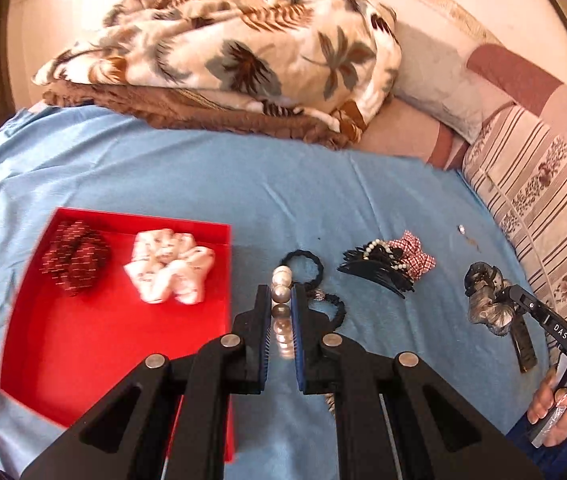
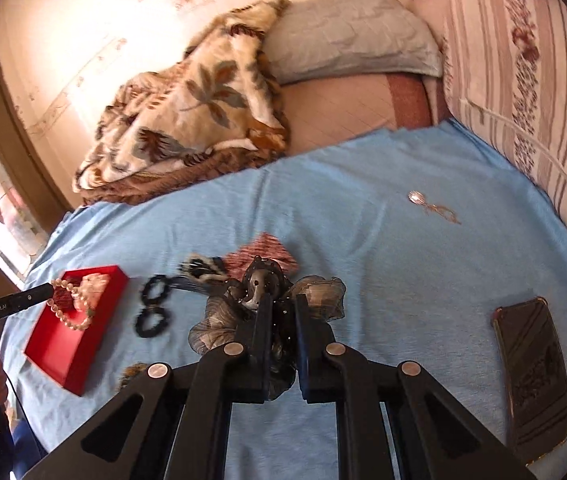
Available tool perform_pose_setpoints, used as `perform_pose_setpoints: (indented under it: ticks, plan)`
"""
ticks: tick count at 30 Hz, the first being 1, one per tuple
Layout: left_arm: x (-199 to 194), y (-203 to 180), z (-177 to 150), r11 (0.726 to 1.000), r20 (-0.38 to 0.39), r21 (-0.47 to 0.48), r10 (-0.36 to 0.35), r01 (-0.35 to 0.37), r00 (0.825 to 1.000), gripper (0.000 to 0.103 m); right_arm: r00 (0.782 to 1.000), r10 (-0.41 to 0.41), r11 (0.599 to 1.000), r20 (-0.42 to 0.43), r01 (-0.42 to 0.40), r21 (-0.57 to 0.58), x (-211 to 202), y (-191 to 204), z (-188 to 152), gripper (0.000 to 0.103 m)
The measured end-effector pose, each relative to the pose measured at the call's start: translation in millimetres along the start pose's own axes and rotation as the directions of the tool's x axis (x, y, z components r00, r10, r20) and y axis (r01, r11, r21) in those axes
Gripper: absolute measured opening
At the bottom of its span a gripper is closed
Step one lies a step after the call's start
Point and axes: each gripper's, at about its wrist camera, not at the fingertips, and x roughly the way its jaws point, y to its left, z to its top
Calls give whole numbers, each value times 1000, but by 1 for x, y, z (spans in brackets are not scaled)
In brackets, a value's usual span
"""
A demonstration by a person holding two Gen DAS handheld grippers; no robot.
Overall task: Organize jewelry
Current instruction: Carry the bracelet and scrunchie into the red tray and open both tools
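Left gripper [image 1: 281, 300]: we are clamping it on a string of large white pearl beads [image 1: 282, 312], which is hanging from the fingers in front of the tray in the right wrist view.
Right gripper [image 2: 281, 308]: we are closing it on a sheer grey-and-black ruffled hair bow [image 2: 243, 312], its frills spilling out on both sides of the fingers.
Shallow red rectangular tray [image 1: 83, 344]: we are seeing it lying on the light blue bedsheet [image 1: 203, 184], holding a dark red patterned scrunchie [image 1: 75, 258] and a white printed scrunchie [image 1: 169, 266], side by side.
Black hair ties [image 2: 153, 310]: lying on the sheet between tray and bow.
Black toothed hair comb [image 1: 379, 272]: lying beside a red-and-white checked scrunchie [image 1: 415, 256], small pearls draped over both.
Thin gold chain [image 2: 433, 206]: lying alone, well apart.
Dark-cased phone [image 2: 535, 376]: lying flat at our right.
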Motion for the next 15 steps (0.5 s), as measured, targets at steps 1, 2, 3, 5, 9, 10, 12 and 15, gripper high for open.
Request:
perform_pose_setpoints:
  ticks: [1,2,3,5,9,10,12,15]
  plan:
    - [-9,7,-1,1000,10,-2,9,-9,1000,9,1000,10,1000,3,-10,-12,-3,8,1,11]
    - [-14,12,-2,1000,17,-3,17,-17,1000,9,1000,19,999,5,-19,-26,-5,16,1,11]
    - [-22,18,-3,1000,25,-3,29,-29,999,9,1000,26,999,6,-26,-38,-6,22,1,11]
    - [-32,29,-6,999,35,-3,52,-52,998,9,999,48,996,4,-47,-70,-9,42,2,11]
    - [-46,56,-13,995,43,-22,99,-99,994,10,996,92,988,-13,-93,-123,-7,78,1,11]
    - [-48,64,-15,994,41,-34,108,-106,993,10,994,107,985,-22,-109,-135,-5,88,0,11]
    - [-50,81,-18,991,35,-62,124,-122,992,9,988,144,977,-48,-149,-154,2,111,-2,11]
    - [-49,108,-25,984,18,-105,149,-147,989,10,975,201,962,-89,-214,-171,14,142,-6,11]
